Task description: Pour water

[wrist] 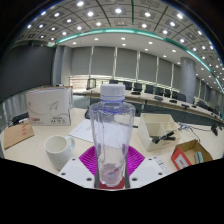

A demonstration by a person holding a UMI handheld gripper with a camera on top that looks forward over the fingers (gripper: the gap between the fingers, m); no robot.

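Observation:
A clear plastic bottle point(112, 135) with a pale cap stands upright between my fingers, and a little water shows near its bottom. My gripper point(112, 166) is shut on its lower part, with the magenta pads point(90, 160) pressing on both sides. A white mug point(58, 150) sits on the pale table point(30, 155) just left of the bottle, its handle on the right side. The bottle's base is hidden low between the fingers.
A white printed box point(48, 104) stands at the back left. An open white carton point(160, 130) lies to the right of the bottle, with an orange box point(190, 155) nearer. Papers lie behind the bottle. Desks with monitors line the far windows.

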